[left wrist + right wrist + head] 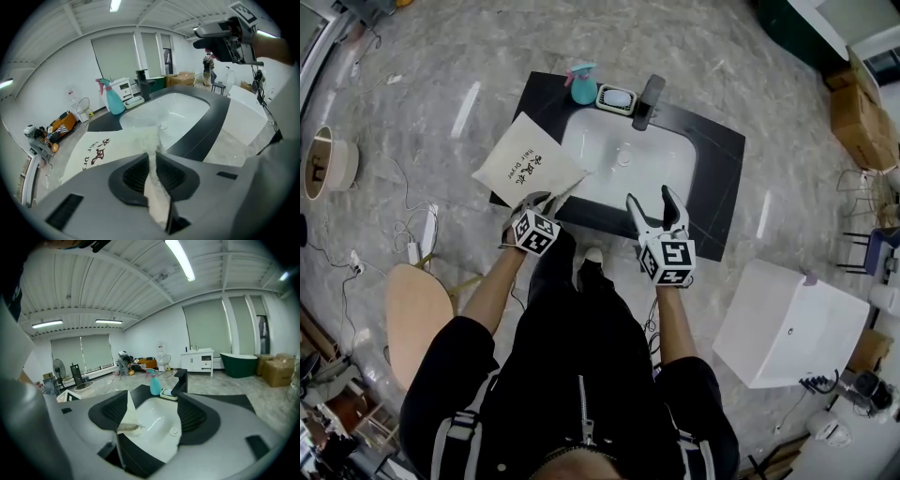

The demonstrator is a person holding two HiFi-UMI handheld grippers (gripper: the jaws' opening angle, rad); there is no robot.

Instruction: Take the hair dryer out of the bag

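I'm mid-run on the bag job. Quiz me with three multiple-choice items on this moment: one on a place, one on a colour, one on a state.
1. Where does the bag lie?
A) On the counter, left of the basin
B) Inside the basin
C) On the floor

2. What colour is the body of the spray bottle beside the soap dish?
A) Red
B) Yellow
C) Teal

3. What is the state of the left tool?
A) Open and empty
B) Shut on the bag's edge
C) Out of view

Answers:
1 A: the head view shows the bag flat on the counter's left end, clear of the basin.
2 C: both the head view and the left gripper view show a teal body.
3 B: the left gripper view shows the jaws together with the bag's cloth pinched between them.
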